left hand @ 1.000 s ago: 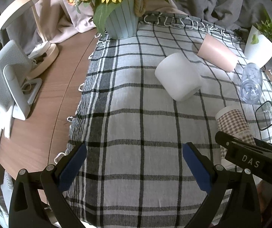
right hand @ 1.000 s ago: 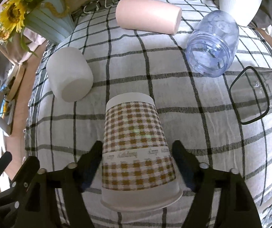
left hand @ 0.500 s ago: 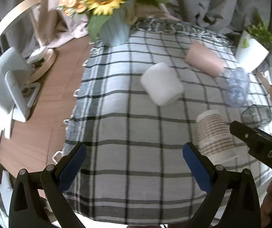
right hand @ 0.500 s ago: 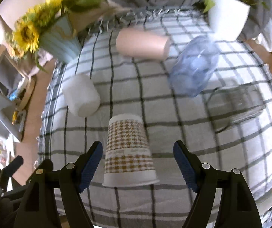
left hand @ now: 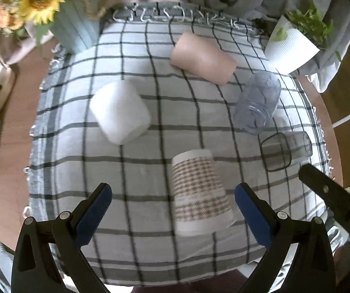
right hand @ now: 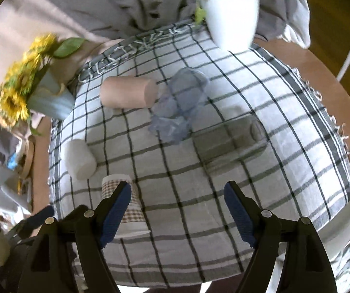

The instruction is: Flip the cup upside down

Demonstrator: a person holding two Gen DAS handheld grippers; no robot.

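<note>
A brown-checked paper cup [left hand: 199, 191] stands upside down on the plaid cloth, near the front edge. It shows partly behind my right gripper's left finger in the right wrist view [right hand: 131, 207]. My left gripper [left hand: 172, 212] is open and empty, pulled back above the cloth's front edge, with the cup between its fingers in view. My right gripper [right hand: 177, 210] is open and empty, raised and set to the right of the cup. A white cup [left hand: 120, 112], a pink cup [left hand: 201, 57], a blue clear cup [left hand: 256, 105] and a dark clear glass [left hand: 284, 150] lie on their sides.
A sunflower vase [left hand: 75, 26] stands at the back left and a white plant pot [left hand: 289, 46] at the back right. The plaid cloth [left hand: 150, 171] covers a round wooden table [left hand: 11, 166]. Grey fabric hangs behind.
My right gripper has let the checked cup stand and has drawn back, up and to the right. My left gripper has also pulled back and swung right, so the cup now sits between its fingers.
</note>
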